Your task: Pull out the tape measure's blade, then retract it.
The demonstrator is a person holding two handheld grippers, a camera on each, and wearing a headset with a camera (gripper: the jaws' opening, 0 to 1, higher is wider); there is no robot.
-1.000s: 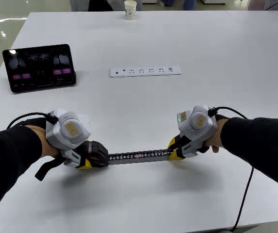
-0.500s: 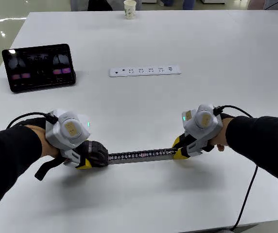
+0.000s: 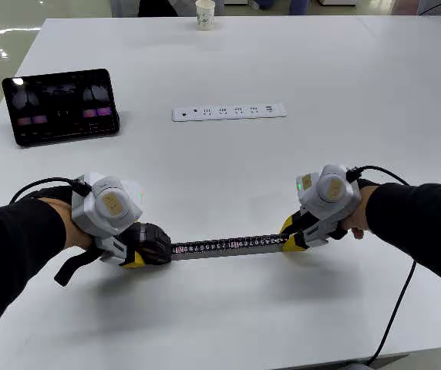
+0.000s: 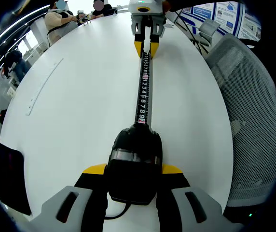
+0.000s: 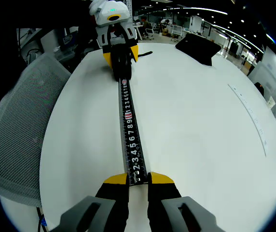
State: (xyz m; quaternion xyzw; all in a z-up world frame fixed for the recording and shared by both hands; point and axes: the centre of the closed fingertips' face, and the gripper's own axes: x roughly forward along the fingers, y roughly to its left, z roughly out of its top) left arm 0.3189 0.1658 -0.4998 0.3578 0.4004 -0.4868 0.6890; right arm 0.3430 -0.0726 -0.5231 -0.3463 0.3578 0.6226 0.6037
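The left tool [image 4: 133, 169] clamps the black tape case [image 4: 134, 145] to anchor it. The right tool [image 5: 138, 179] is closed on the end of the blade [image 5: 128, 125], ready to draw it out. Pale and black-numbered, the blade stretches flat along the counter [image 3: 282, 69], on the person's side of the power strip [image 3: 230, 112].

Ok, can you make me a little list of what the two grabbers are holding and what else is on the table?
left gripper: shut on the black tape measure case
right gripper: shut on the end of the blade
blade: pulled out, stretched between the grippers, numbers facing up
table: white
tablet: far left, screen lit
power strip: white, middle of the table
paper cup: far edge
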